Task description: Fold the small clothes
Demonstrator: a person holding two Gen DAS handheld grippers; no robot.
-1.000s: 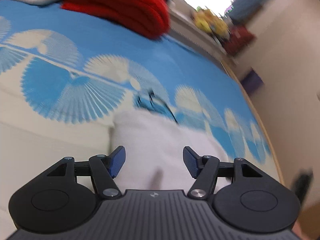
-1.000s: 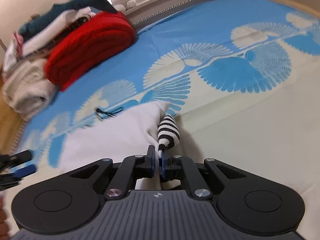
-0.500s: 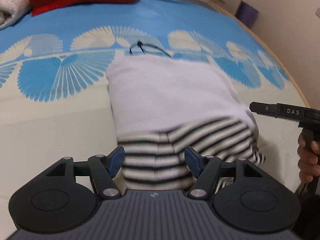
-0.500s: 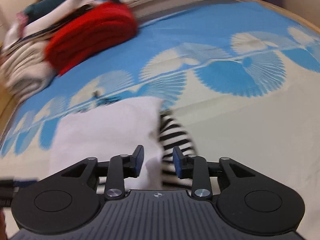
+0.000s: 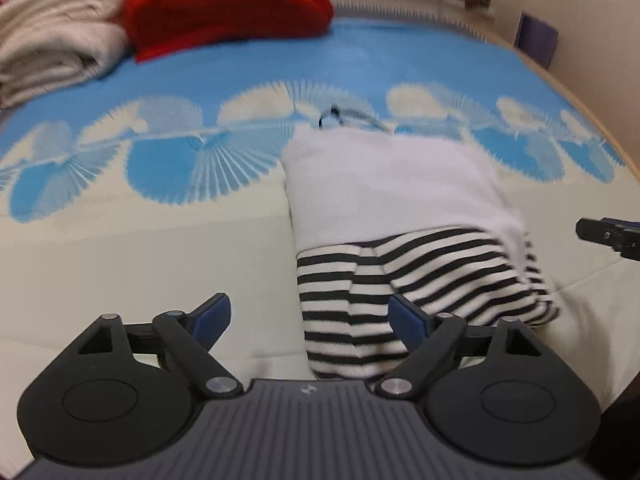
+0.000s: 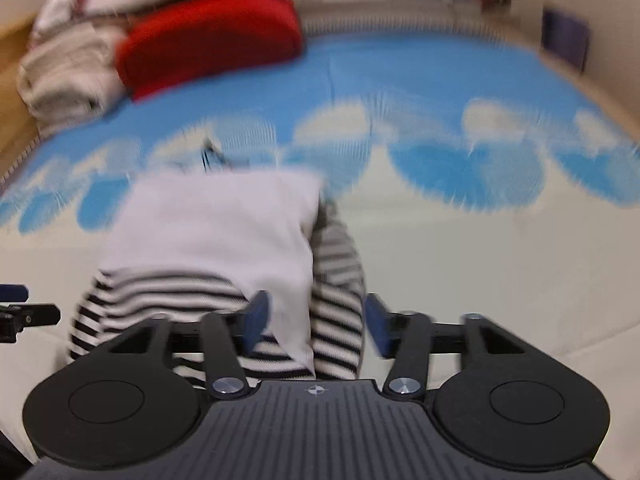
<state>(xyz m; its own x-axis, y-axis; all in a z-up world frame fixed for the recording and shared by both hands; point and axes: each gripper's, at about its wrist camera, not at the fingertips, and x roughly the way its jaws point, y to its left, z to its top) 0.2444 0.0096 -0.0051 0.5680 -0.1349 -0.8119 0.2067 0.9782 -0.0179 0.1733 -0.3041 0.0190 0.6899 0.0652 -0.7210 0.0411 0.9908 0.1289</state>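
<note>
A small garment lies folded on the bed, with a white body (image 5: 396, 188) and black-and-white striped sleeves (image 5: 404, 280) folded under its near end. It also shows in the right wrist view (image 6: 212, 228), where it is blurred. My left gripper (image 5: 308, 316) is open and empty, over the garment's near left corner. My right gripper (image 6: 316, 320) is open and empty, with the striped right sleeve (image 6: 336, 304) between its fingers. The right gripper's tip (image 5: 608, 234) shows at the right edge of the left wrist view.
The bed cover (image 5: 160, 248) is cream with blue fan patterns. A folded red blanket (image 5: 228, 4) and beige folded blankets (image 5: 52, 36) are stacked at the far left. A black hair tie (image 5: 332, 116) lies just beyond the garment. A wall (image 5: 600, 60) runs along the right.
My right gripper let go of the striped sleeve and opened wide. My left gripper stayed open, pulled back to the garment's near end and shifted to its left corner.
</note>
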